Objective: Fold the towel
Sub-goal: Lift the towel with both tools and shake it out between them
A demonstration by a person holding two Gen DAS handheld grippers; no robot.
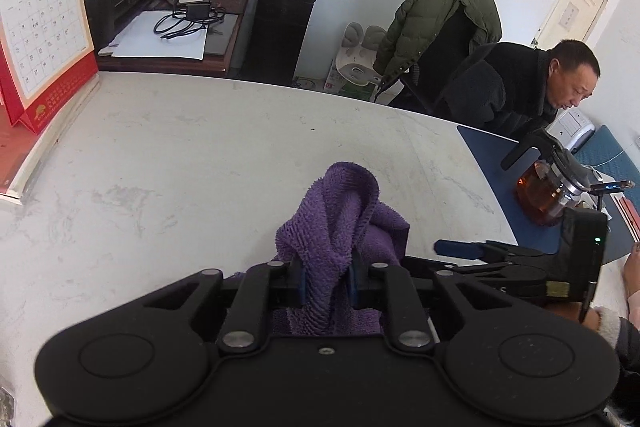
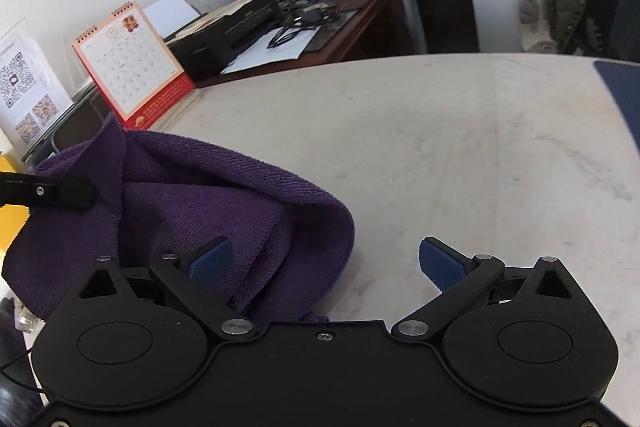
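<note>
A purple towel (image 1: 340,223) is bunched up on the white marble table (image 1: 180,167). My left gripper (image 1: 326,287) is shut on a fold of the towel, which stands up between its blue pads. In the right wrist view the towel (image 2: 192,203) lies crumpled at the left, with the left gripper's finger (image 2: 60,191) clamped on its upper edge. My right gripper (image 2: 324,263) is open and empty; its left pad (image 2: 212,261) rests against the towel and its right pad (image 2: 440,265) is over bare table. The right gripper also shows in the left wrist view (image 1: 460,250), to the right of the towel.
A red desk calendar (image 1: 40,27) stands at the table's left edge. A blue mat (image 1: 532,195) with a glass teapot (image 1: 540,195) lies at the right. A seated man (image 1: 532,87) is beyond the table's far right. A cluttered desk (image 1: 180,7) stands behind.
</note>
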